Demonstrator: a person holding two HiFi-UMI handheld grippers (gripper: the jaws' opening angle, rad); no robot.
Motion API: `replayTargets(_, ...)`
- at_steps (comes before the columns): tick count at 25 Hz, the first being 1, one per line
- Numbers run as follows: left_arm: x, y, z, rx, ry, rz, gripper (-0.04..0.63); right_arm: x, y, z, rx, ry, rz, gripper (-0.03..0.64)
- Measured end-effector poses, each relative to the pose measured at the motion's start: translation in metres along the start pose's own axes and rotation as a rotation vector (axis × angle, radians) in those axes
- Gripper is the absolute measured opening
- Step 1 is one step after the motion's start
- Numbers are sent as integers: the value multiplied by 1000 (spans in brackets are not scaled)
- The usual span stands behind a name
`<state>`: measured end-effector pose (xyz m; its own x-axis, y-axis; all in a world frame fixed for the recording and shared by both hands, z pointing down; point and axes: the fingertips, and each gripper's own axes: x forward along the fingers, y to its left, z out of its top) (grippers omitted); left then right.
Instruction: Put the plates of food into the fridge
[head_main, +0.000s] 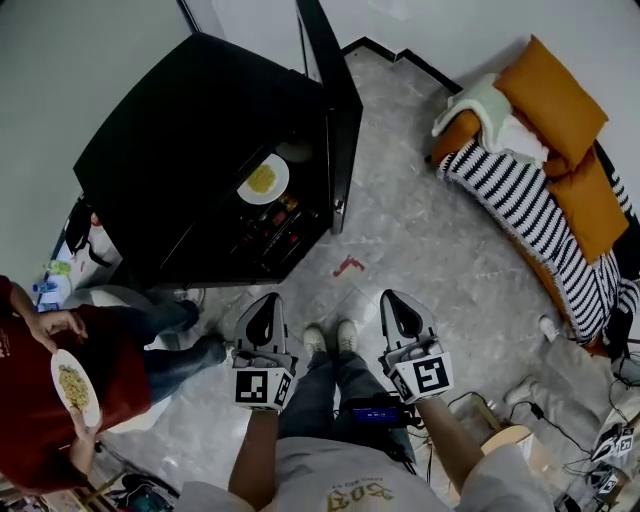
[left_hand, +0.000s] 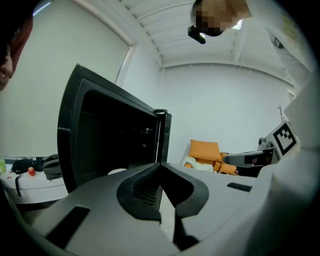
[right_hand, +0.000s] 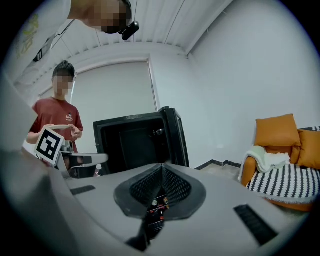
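Note:
The black fridge (head_main: 190, 150) stands at the upper left with its door (head_main: 335, 110) swung open. A white plate of yellow food (head_main: 262, 180) rests on a shelf inside. A person in a red shirt (head_main: 40, 400) at the lower left holds a second plate of food (head_main: 75, 385). My left gripper (head_main: 266, 306) and right gripper (head_main: 397, 304) hover side by side over the floor in front of the fridge, both shut and empty. The fridge (left_hand: 115, 145) shows ahead in the left gripper view. In the right gripper view the fridge (right_hand: 135, 140) stands beside the person (right_hand: 52, 117).
A sofa with orange cushions (head_main: 560, 110) and a striped blanket (head_main: 530, 215) fills the right side. A small red scrap (head_main: 348, 265) lies on the stone floor near the door. Cables and a stool (head_main: 500, 445) sit at the lower right.

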<state>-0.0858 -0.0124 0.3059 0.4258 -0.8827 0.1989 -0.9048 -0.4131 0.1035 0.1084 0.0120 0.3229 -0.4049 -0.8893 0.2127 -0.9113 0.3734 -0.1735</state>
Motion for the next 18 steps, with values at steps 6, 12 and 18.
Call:
replayTargets(6,-7,-1,21,15,-25,6,6,-5,-11,32,-15,-43,-31,9)
replayTargets(12,-17,8,37,41,-42,26,6,-8,-4,57,-18,-64,-12,9)
replayTargets(18,-25,11,49,2,-28,11,6,-14,2,74,19,-71,-25,9)
